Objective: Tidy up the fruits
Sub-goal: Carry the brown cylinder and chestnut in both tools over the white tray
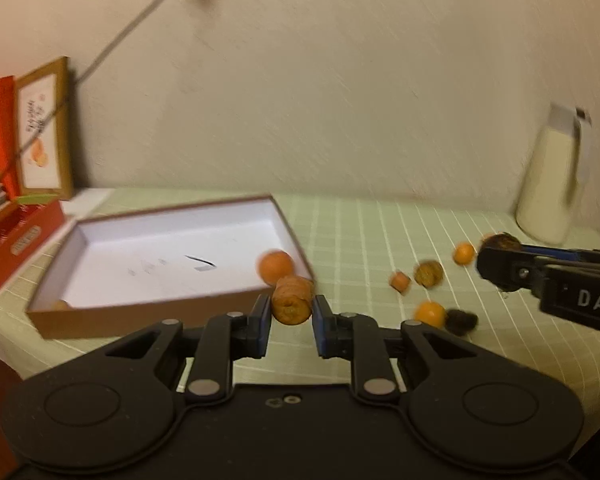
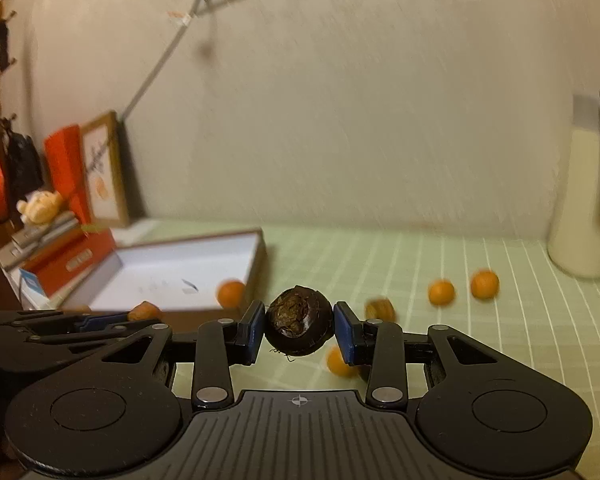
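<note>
My left gripper [image 1: 291, 322] is shut on a tan ridged fruit [image 1: 292, 300], held above the near right corner of the shallow white-lined cardboard box [image 1: 100, 316]. An orange fruit [image 1: 276, 266] lies in that corner of the box. My right gripper [image 2: 299, 332] is shut on a dark brown round fruit [image 2: 299, 328], held above the table right of the box [image 2: 256, 264]; it also shows in the left wrist view [image 1: 500, 268]. Several small oranges [image 1: 430, 314] [image 2: 441, 292] and a walnut-like fruit [image 1: 429, 274] lie scattered on the green checked cloth.
A cream jug [image 1: 552, 184] stands at the back right against the wall. Red boxes [image 1: 16, 244] and a framed picture [image 1: 44, 132] stand at the left behind the cardboard box. A cable [image 2: 160, 60] runs down the wall.
</note>
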`<state>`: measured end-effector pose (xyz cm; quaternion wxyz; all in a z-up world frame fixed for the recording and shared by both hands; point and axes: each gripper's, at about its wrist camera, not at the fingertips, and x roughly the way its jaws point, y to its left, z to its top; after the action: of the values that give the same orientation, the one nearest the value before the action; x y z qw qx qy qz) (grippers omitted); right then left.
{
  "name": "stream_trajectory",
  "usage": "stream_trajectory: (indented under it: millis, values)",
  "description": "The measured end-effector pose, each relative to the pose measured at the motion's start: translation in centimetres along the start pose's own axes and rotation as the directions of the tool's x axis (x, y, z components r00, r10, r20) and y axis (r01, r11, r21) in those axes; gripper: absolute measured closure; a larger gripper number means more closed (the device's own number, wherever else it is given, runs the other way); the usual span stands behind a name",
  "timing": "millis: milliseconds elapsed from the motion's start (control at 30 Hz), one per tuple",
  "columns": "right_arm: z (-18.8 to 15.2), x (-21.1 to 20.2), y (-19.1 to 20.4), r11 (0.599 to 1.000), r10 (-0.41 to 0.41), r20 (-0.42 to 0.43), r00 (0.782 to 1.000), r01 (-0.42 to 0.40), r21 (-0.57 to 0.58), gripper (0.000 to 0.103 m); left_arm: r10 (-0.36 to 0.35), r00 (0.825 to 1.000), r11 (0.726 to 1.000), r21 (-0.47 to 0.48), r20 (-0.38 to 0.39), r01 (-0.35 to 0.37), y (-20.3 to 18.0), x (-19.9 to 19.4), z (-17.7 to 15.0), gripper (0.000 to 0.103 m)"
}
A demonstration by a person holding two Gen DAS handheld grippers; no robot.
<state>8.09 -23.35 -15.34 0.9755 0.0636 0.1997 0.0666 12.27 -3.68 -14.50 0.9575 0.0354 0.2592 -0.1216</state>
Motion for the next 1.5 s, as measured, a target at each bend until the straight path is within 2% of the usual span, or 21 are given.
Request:
stream_trajectory:
  millis: [267, 433, 867, 1167, 1500]
  values:
    - [1.4, -0.1, 2.9, 0.996, 0.082, 0.082, 0.993, -0.079, -0.040, 0.065, 0.074, 0.996, 0.995, -0.072, 0.050, -0.070, 4.4, -2.3, 1.0, 0.091]
    - [1.9, 0.9, 4.8, 0.989, 0.131, 0.107, 0.986, -0.123, -0.077, 0.065, 0.137, 0.988, 0.986, -0.105, 0.075, -0.129, 6.8, -2.9, 1.6, 0.091]
    - [3.4, 4.5, 8.5, 0.974, 0.198, 0.181, 0.963, -0.172, -0.147, 0.065, 0.313, 0.943, 0.932, -0.225, 0.108, -0.284, 14.3, -2.6, 3.4, 0.091]
    - [3.8, 8.6, 9.7, 0.974, 0.199, 0.155, 0.968, -0.177, -0.144, 0.065, 0.353, 0.932, 0.914, -0.244, 0.084, -0.325, 17.0, 0.3, 3.3, 0.091]
    - [4.1, 14.5, 8.6, 0.983, 0.168, 0.057, 0.984, -0.164, -0.081, 0.065, 0.330, 0.944, 0.918, -0.234, 0.004, -0.320, 19.1, 4.9, 3.1, 0.091]
